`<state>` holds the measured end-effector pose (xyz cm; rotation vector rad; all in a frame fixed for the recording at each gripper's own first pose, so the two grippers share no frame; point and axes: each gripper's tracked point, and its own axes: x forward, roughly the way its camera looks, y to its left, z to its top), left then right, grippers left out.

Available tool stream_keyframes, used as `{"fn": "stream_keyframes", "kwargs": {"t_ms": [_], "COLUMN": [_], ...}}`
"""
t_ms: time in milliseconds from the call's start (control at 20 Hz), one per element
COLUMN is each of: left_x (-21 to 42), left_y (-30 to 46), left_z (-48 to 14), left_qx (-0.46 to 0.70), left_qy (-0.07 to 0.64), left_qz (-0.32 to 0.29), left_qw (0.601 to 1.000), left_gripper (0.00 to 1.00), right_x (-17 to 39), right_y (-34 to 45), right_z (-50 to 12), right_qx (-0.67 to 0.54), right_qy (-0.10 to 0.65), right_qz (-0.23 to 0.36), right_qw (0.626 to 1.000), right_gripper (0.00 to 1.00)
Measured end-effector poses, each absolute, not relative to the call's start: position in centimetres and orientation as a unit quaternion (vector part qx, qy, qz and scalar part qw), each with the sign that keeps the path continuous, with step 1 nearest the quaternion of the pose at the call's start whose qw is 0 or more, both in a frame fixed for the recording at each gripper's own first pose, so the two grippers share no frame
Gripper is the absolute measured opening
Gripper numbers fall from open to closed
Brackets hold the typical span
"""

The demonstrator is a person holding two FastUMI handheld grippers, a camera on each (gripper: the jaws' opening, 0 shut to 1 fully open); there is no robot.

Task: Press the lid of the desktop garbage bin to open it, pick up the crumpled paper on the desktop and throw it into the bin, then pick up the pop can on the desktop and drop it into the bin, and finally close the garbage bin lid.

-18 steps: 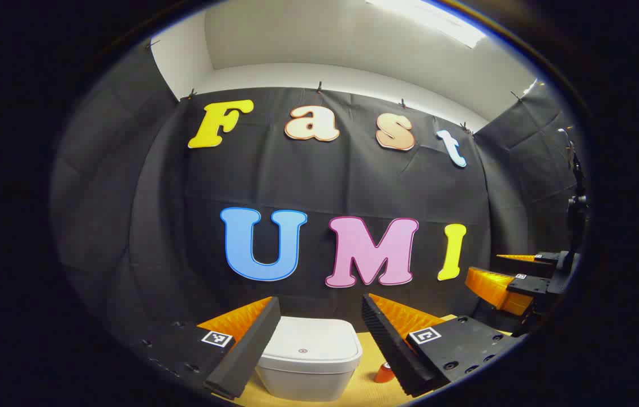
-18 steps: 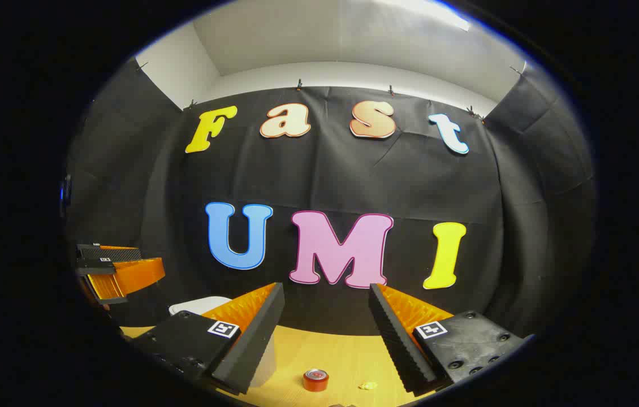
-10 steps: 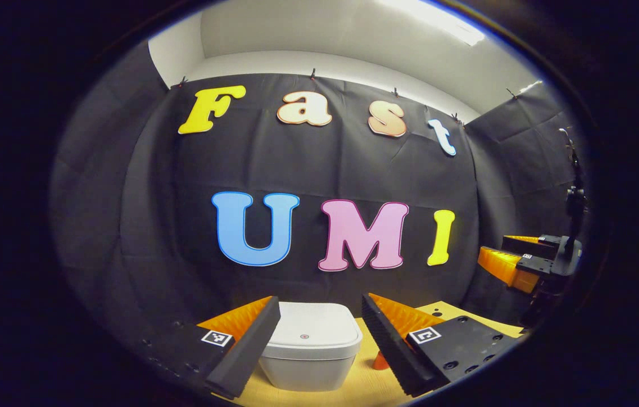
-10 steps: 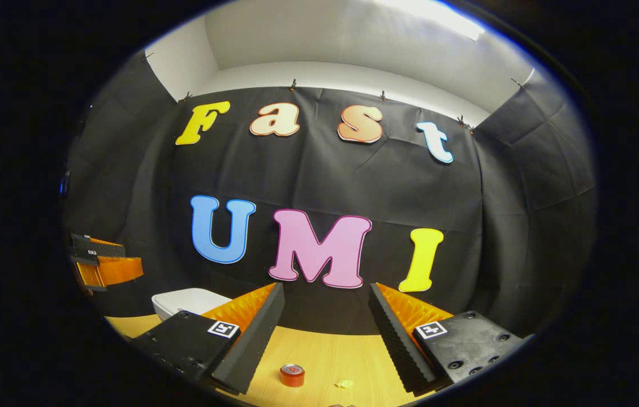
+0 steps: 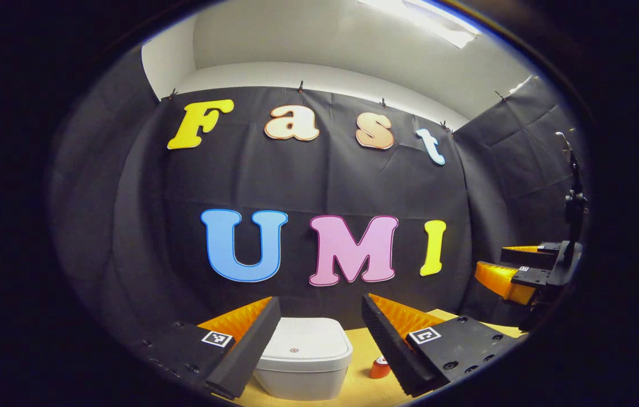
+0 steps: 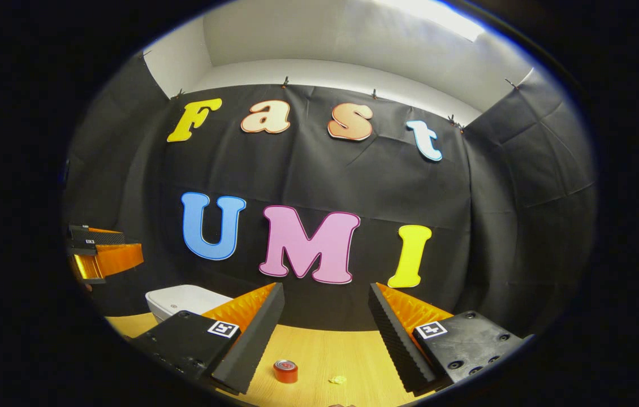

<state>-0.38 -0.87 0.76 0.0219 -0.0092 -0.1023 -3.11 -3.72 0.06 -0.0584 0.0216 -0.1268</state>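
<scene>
A white garbage bin (image 5: 302,364) with its lid down stands on the wooden desk, straight ahead between the fingers of my left gripper (image 5: 319,314), which is open and held above and short of it. A red pop can (image 5: 379,368) stands just right of the bin. In the right gripper view the bin (image 6: 181,299) sits at the left, the pop can (image 6: 285,371) stands upright on the desk, and a small crumpled paper (image 6: 337,380) lies to its right. My right gripper (image 6: 326,299) is open and empty, above the desk.
The wooden desk (image 6: 325,350) runs back to the black cloth wall. The other gripper (image 5: 514,277) hangs at the far right of the left gripper view, and the other gripper (image 6: 102,257) at the far left of the right gripper view.
Both grippers have drifted a little; the right gripper view has swung rightward, so the can and the paper sit further left. Both stay open and nothing on the desk has moved.
</scene>
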Motion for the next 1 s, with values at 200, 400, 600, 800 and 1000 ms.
{"fn": "stream_keyframes", "kwargs": {"t_ms": [200, 400, 600, 800, 1000], "left_x": [0.5, 2.1, 4.4, 6.7, 9.1], "left_y": [-0.1, 1.1, 3.0, 4.1, 4.8], "left_z": [0.8, 0.2, -0.9, -2.6, -5.4], "left_qx": [0.005, -0.01, -0.033, -0.023, -0.036], "left_qy": [-0.009, -0.002, 0.019, 0.04, 0.076], "left_qz": [-0.037, -0.025, 0.001, 0.007, 0.011], "left_qw": [0.999, 1.0, 0.999, 0.999, 0.996], "left_gripper": [0.97, 0.96, 0.84, 0.64, 0.5], "right_x": [-3.5, -3.8, -4.3, -4.8, -5.7], "right_y": [-4.2, -4.8, -6.0, -7.2, -8.6], "right_z": [0.2, -0.1, -0.8, -1.9, -3.0], "right_qx": [-0.034, -0.031, -0.04, -0.034, -0.042], "right_qy": [0.011, 0.017, 0.031, 0.047, 0.063], "right_qz": [-0.07, -0.077, -0.092, -0.106, -0.119], "right_qw": [0.997, 0.996, 0.995, 0.993, 0.99], "right_gripper": [0.96, 0.96, 0.97, 0.97, 0.97]}}
